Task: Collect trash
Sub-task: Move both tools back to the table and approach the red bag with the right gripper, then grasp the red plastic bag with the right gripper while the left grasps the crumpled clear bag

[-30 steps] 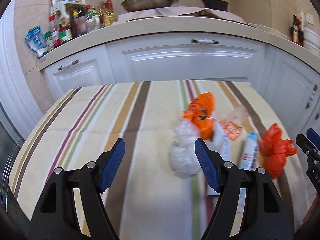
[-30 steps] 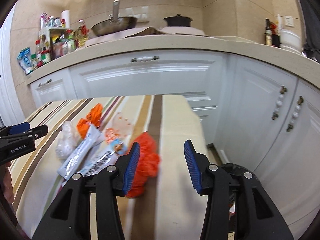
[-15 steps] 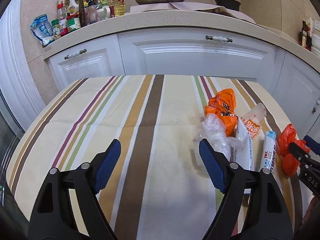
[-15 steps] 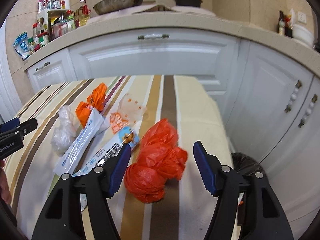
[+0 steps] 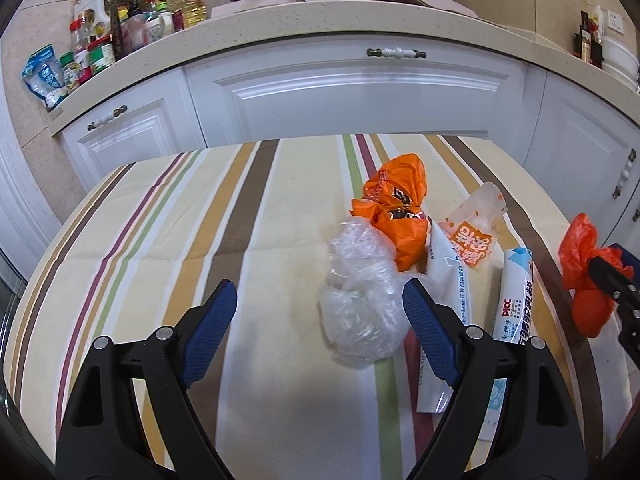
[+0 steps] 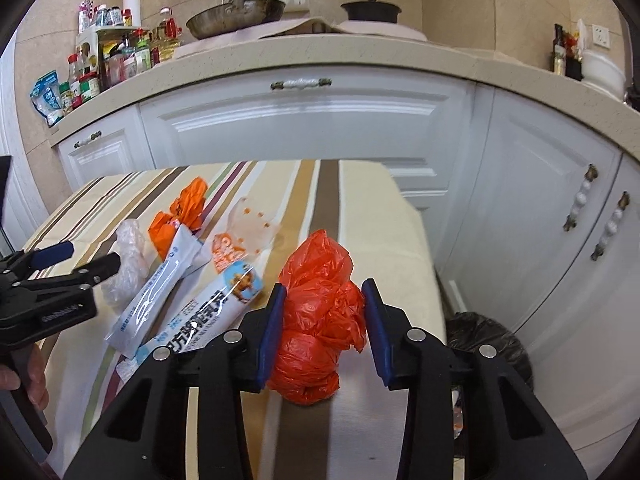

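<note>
Left wrist view: the left gripper (image 5: 320, 314) hangs wide open above the striped desk (image 5: 168, 248), holding nothing. The clear plastic wad (image 5: 362, 300) lies between its fingers (image 5: 208, 332), crowding the right one. Beyond the wad sits the orange wrapper (image 5: 394, 212); right of it lie two white pouches (image 5: 516, 292), long axes running away from the camera. The red bag (image 5: 580, 276) is well right of the wad, at the desk's edge.

Right wrist view: the right gripper (image 6: 324, 324) straddles the red bag (image 6: 320, 320), fingers (image 6: 270, 334) narrowed around it, the left one touching, the right just beside; not yet clamped, I judge. A black-lined bin (image 6: 492, 344) stands on the floor right of the bag. The right hand is nearer.
</note>
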Motion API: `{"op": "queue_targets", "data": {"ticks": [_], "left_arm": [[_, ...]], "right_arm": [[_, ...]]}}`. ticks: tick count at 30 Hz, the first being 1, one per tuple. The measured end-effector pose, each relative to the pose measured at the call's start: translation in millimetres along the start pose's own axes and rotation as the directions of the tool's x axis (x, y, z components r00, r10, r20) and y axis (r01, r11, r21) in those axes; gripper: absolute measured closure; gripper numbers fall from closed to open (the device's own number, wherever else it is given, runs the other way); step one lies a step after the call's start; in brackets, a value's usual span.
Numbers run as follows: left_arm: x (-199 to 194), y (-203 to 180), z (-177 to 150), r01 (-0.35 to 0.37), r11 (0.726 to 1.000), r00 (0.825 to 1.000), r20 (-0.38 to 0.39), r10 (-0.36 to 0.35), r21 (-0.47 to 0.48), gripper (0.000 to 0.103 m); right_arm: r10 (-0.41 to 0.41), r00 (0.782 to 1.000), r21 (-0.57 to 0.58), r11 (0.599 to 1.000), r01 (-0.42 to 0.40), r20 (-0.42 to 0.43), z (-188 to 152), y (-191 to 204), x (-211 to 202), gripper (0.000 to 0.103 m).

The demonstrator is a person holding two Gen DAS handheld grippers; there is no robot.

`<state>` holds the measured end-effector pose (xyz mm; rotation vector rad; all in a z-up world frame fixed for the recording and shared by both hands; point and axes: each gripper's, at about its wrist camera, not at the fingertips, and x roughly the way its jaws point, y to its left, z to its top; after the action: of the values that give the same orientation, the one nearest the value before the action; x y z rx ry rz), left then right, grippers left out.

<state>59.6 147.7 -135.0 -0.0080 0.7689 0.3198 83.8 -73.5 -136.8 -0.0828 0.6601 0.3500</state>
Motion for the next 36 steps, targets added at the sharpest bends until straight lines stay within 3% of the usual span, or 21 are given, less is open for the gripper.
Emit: {"op": "queue_targets", "data": {"ticks": [6,9,12,22,28,36], "left_arm": [[12.3,-9.3,-0.6,0.019,1.000,0.999,-0.031,-0.018,0.013,0.020],[18.0,-8.5,-3.6,0.049,0.999,0.997,-0.052,-0.049,0.002,0.034],[17.5,-9.4,-4.1,0.081,0.997,0.996,-0.049,-0.080,0.004,0.057],[-3.1,-1.8,-5.8,0.067,0.998,0.998,-0.012,-0.068,-0.017,0.061],[-38.6,-8.0,0.8,0.066,0.998,0.995,0.069,-0.065,-0.007,0.061],[-79.5,-65.0,16.9,0.189,0.979,0.966,0.164,-0.199,0.079,0.061]], "right_arm": [[-0.022,1.000,0.006,1.000,0.022,0.021,1.6,-11.7,-5.6,0.064],[-0.030,0.999,0.014,0.999,0.030,0.022,1.1,-16.5,-7.0,0.064],[-0.040,0.999,0.021,0.999,0.039,0.025,-0.2,-20.5,-8.7,0.064],[-0.080,0.995,0.038,0.996,0.078,0.058,-2.6,-31.8,-22.7,0.064],[-0.115,0.989,0.066,0.992,0.109,0.092,-3.8,-46.2,-38.4,0.064],[-0.196,0.969,0.105,0.978,0.181,0.150,-9.2,-76.3,-69.4,0.064]]}}
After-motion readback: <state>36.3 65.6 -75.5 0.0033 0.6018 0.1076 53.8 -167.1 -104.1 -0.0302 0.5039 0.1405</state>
